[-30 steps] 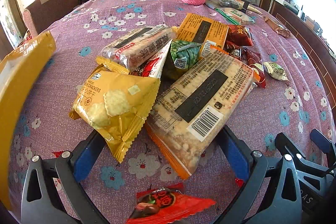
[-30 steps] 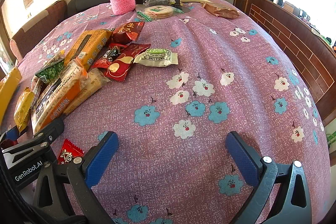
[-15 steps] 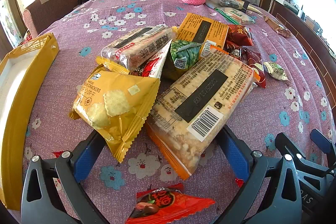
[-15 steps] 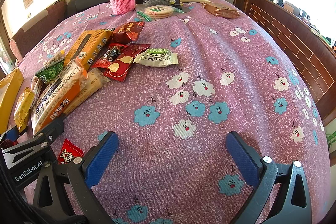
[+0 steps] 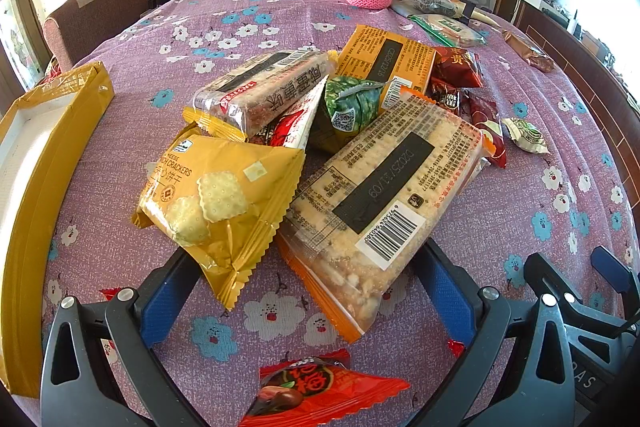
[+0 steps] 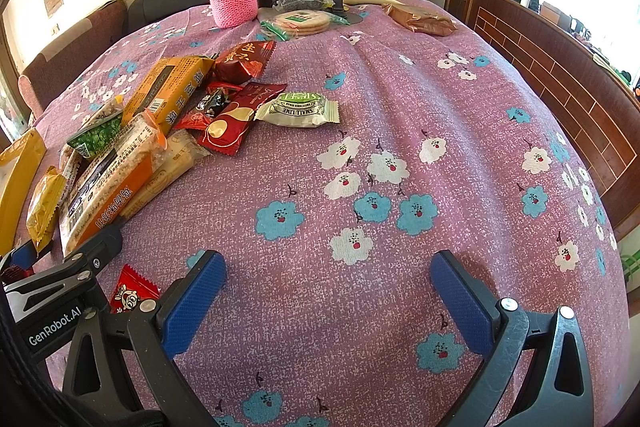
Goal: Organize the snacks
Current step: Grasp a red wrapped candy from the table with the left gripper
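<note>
**Both tools spread wide over the snack heap, nothing gripped**

Left tool (image 5: 300,291) is spread as wide as it looks able to go, and I hold it low over the desk (image 5: 520,195) with its blue fingers (image 5: 444,291) running under the near edges of the pile. Neither finger pinches anything; whether they brush the wrappers I cannot tell.

Largest, off to the left of this tool, is the yellow tray (image 5: 52,163), open side up. I judge it to be where the snacks are meant to go, which is why it sits within easy reach of this side.

Straight ahead between the fingers lies the long clear cracker pack (image 5: 384,195), barcode up, its near end overhanging toward me. Just left of it and touching it is the yellow cheese cracker bag (image 5: 216,203), resting on a crumpled corner. Either one looks like the natural first pick, being nearest and on top.

Closest of all, below the fingers, is a small red candy packet (image 5: 320,391).

Right tool (image 6: 328,291) is equally wide apart and holds nothing, hovering over bare cloth, the pile well off to its left.
</note>
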